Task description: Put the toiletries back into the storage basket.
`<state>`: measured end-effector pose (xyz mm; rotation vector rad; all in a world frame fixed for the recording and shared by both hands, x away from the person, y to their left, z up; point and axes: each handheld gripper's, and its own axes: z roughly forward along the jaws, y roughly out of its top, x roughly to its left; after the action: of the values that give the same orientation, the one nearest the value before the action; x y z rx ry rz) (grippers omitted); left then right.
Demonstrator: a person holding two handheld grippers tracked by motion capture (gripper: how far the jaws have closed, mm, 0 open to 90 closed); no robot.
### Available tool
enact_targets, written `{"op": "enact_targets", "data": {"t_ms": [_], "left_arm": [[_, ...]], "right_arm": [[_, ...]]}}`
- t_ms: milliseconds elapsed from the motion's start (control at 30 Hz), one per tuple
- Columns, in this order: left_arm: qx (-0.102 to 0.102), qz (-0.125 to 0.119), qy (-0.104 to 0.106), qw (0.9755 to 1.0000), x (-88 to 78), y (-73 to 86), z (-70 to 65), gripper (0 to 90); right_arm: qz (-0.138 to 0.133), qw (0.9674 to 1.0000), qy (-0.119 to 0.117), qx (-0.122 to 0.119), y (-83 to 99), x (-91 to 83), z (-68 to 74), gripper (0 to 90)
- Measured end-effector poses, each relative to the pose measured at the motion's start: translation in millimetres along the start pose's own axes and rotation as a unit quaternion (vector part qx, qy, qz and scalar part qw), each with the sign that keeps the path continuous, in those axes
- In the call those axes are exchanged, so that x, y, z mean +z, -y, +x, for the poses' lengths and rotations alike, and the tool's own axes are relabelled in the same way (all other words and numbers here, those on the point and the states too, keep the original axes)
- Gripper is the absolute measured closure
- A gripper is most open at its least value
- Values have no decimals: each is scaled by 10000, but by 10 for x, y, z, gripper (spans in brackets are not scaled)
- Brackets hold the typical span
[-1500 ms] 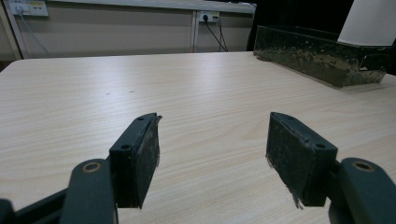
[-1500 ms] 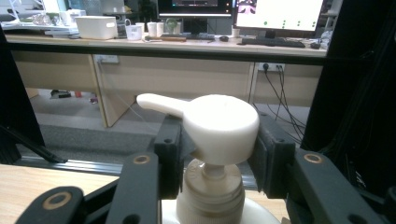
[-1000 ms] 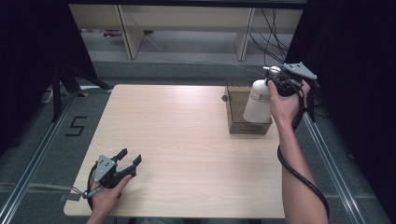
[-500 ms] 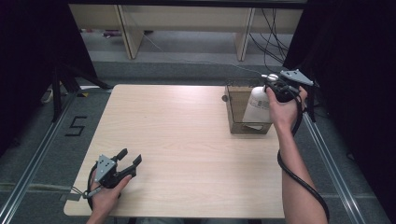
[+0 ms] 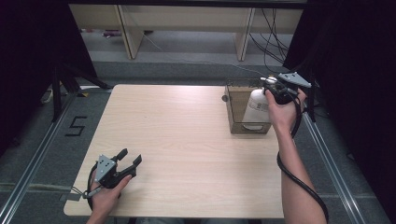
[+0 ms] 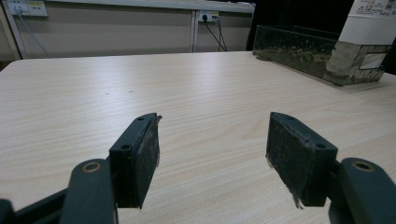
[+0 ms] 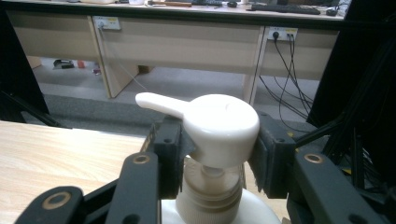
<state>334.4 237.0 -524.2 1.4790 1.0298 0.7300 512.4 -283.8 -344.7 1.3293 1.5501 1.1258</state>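
A white pump bottle [image 5: 256,111] stands upright inside a clear box [image 5: 236,109] at the table's far right. My right gripper [image 5: 273,88] is shut on the bottle's pump head [image 7: 219,128], whose spout points left in the right gripper view. The bottle's lower part [image 6: 366,39] shows through the box wall [image 6: 299,49] in the left gripper view. My left gripper [image 5: 130,158] rests open on the table near the front left corner. Between its pads [image 6: 145,156] there is only bare wood.
The light wood table [image 5: 187,140] has free room across its middle and left. The person's right forearm [image 5: 299,177] and a black cable [image 5: 299,179] run along the right edge. Desks and cables stand on the floor beyond the far edge.
My right gripper has lowered the pump bottle down into the clear box. The left gripper has stayed where it was.
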Motion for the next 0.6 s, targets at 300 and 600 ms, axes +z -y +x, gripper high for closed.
{"op": "enact_targets", "data": {"t_ms": [300, 600], "left_arm": [[4, -77, 28, 10000, 14, 5, 4, 339], [-4, 17, -7, 10000, -3, 0, -4, 339]], "right_arm": [[-62, 9996, 154, -227, 15, -3, 58, 546], [-133, 9988, 367, -285, 99, -63, 77, 359]]}}
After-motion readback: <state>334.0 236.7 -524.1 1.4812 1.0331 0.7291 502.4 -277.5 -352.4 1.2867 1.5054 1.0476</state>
